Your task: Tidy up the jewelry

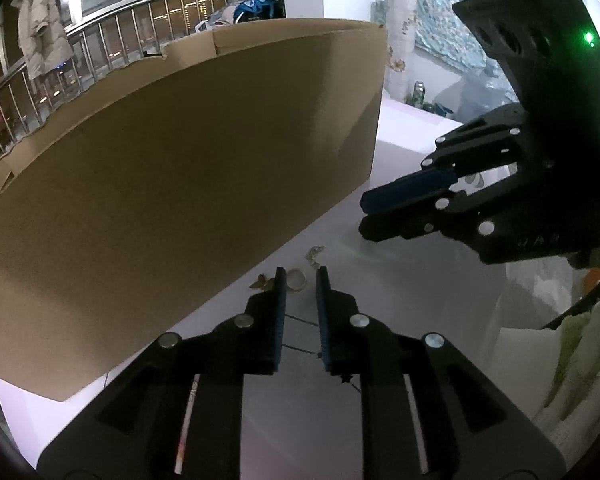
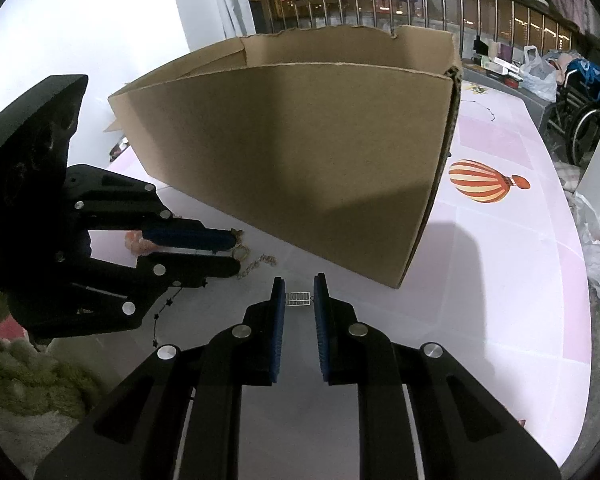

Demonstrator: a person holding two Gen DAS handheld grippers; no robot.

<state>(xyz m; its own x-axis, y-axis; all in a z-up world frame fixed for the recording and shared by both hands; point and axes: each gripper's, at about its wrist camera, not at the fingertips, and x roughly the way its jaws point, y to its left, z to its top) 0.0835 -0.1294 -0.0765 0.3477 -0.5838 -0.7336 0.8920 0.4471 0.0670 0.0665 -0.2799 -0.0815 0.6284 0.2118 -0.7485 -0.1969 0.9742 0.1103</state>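
My left gripper (image 1: 301, 276) hovers low over the table with its jaws slightly apart. A small pale ring (image 1: 296, 280) lies between its tips, and neither pad presses on it. Gold chain pieces (image 1: 314, 254) lie just beyond, by the cardboard box (image 1: 180, 168). A thin black star necklace (image 2: 168, 304) runs under the left gripper (image 2: 236, 254). My right gripper (image 2: 299, 283) has its pads closed on a small silver rectangular pendant (image 2: 299, 299) that spans the narrow gap. In the left wrist view the right gripper (image 1: 362, 216) is at the right, fingers nearly together.
The large open cardboard box (image 2: 300, 160) stands directly ahead of both grippers. The table cover (image 2: 500, 260) is pink and white with a striped balloon print (image 2: 480, 182). An orange item (image 2: 138, 242) sits behind the left gripper. Fuzzy green cloth (image 2: 28, 376) lies at the near left.
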